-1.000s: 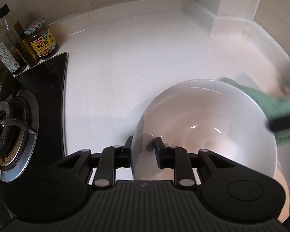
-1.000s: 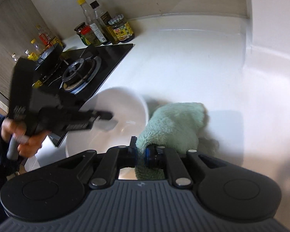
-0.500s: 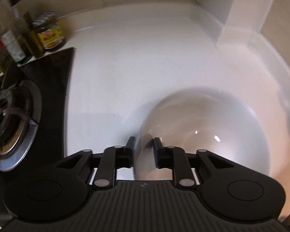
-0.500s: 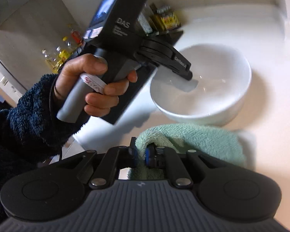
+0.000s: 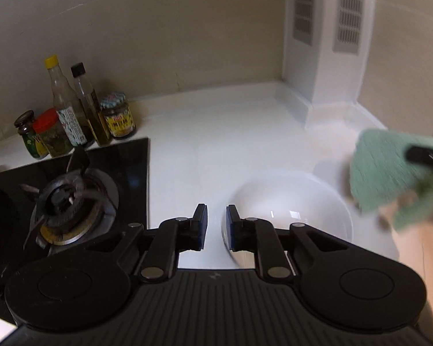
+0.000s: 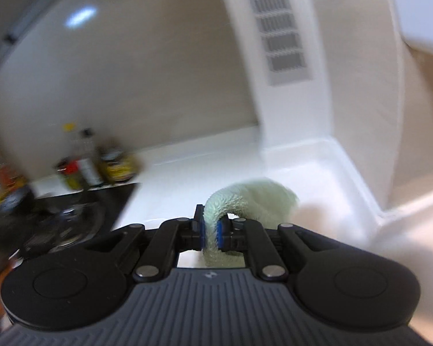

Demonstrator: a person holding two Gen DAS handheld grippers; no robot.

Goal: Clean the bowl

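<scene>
Bowl-cleaning gear sat on a white countertop (image 5: 216, 132) in a kitchen corner. Farthest left in the left wrist view lay a black glass hob (image 5: 124, 178) with a gas burner (image 5: 69, 201) on it. Behind the hob, against the beige wall, stood a cluster of condiments: a small dark-lidded jar (image 5: 29, 138), a red-lidded jar (image 5: 50, 135), a yellow-capped bottle (image 5: 62, 101), a black-capped bottle (image 5: 86, 101) and a jar with a yellow label (image 5: 118, 118).

Further right, the left gripper (image 5: 216, 227) hung over bare counter with its blue-padded jaws parted and nothing between them; they had closed partway a moment before, and no part of the rim lay between them. The white bowl (image 5: 297, 210) rested upright on the counter just to the right of that gripper, its near left edge hidden behind the right-hand finger.

Right of the bowl, a green cloth (image 5: 389, 173) hung in the air above the counter, blurred, with a dark finger of the right gripper across its upper part. In the right wrist view the right gripper (image 6: 212, 232) was clamped on a fold of the cloth (image 6: 245, 201), which arched up and over to the right of the jaws. A white column with vent grilles (image 5: 346, 14) filled the far right corner.
</scene>
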